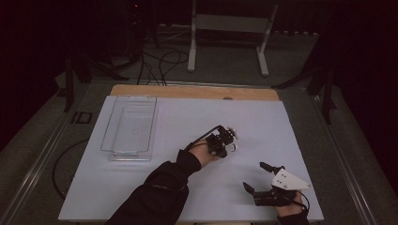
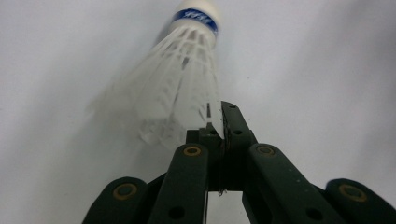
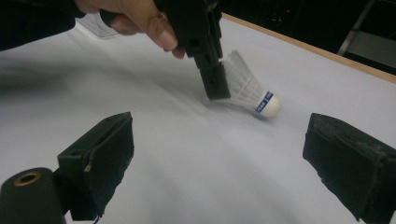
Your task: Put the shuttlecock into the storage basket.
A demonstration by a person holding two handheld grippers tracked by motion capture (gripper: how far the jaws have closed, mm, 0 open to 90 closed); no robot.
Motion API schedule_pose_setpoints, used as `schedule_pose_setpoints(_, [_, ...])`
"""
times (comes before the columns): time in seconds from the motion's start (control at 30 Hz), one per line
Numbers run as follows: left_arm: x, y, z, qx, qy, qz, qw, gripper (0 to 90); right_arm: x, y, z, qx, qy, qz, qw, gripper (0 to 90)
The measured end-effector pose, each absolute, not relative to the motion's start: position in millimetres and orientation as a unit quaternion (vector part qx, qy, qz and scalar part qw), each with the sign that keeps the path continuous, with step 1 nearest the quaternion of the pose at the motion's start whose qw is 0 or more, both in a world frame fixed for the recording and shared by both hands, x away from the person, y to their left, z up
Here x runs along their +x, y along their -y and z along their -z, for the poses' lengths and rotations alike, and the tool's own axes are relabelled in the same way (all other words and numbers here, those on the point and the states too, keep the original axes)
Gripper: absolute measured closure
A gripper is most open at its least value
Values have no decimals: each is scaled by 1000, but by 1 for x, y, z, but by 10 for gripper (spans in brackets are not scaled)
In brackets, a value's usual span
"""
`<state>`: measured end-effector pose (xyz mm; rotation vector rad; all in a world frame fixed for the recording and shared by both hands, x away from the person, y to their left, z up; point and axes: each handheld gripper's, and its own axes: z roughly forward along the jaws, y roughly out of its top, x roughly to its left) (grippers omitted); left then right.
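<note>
We find the left gripper (image 1: 228, 142) at frame centre, jaws pinched on the feather rim of the shuttlecock (image 3: 250, 91) — cork on the tabletop (image 1: 263, 122). The right gripper (image 1: 263, 180) idles lower right, jaws wide.

White table (image 1: 141, 187) bears clear tray (image 1: 129, 129), shuttlecock (image 1: 231, 140).
</note>
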<state>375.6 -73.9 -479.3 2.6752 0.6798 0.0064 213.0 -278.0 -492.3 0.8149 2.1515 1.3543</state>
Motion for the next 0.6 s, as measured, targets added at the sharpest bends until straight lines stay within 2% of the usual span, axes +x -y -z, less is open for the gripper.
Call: schedule_pose_setpoints(0.6, [364, 56, 451, 960, -212, -8, 180, 900, 214, 277, 493, 297, -784, -492, 233, 88])
